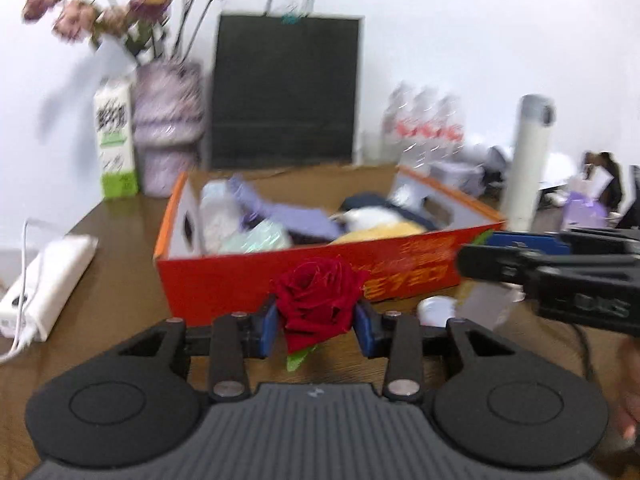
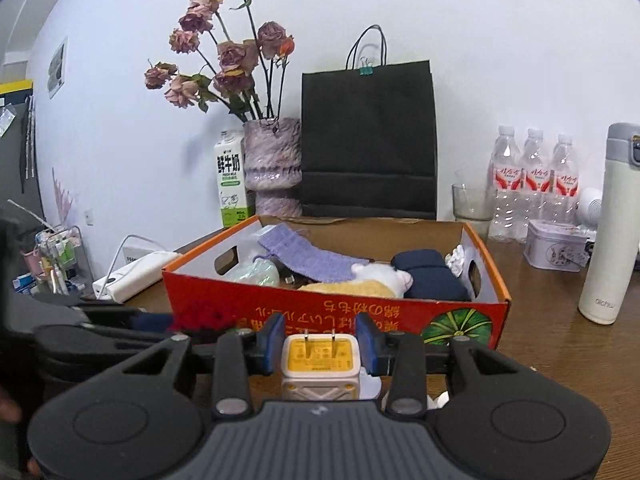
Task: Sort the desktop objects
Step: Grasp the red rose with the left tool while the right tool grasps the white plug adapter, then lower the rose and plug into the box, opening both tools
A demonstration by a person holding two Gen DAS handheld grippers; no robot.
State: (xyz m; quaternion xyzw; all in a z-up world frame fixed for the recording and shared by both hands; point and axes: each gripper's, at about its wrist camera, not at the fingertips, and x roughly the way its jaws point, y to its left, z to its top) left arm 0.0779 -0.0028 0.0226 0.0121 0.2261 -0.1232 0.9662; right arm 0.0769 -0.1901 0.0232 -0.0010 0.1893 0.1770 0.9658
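Observation:
My left gripper [image 1: 316, 326] is shut on a red rose [image 1: 318, 300] and holds it in front of the red cardboard box [image 1: 260, 280]. My right gripper [image 2: 320, 344] is shut on a white and yellow plug charger [image 2: 320, 360], prongs pointing up, just before the same box [image 2: 280, 314]. The box holds a purple knitted cloth [image 2: 312, 258], a yellow and white plush toy [image 2: 360, 284], a dark blue bundle [image 2: 430, 276] and a pale plastic packet [image 2: 256, 274]. The right gripper shows at the right of the left wrist view [image 1: 560, 276]. The rose shows at the left of the right wrist view [image 2: 204, 316].
Behind the box stand a vase of dried flowers [image 2: 272, 168], a milk carton [image 2: 230, 182], a black paper bag [image 2: 368, 140], water bottles [image 2: 532, 184], a glass [image 2: 470, 204], a tin [image 2: 554, 246] and a white flask [image 2: 610, 224]. A white power strip [image 2: 132, 274] lies left.

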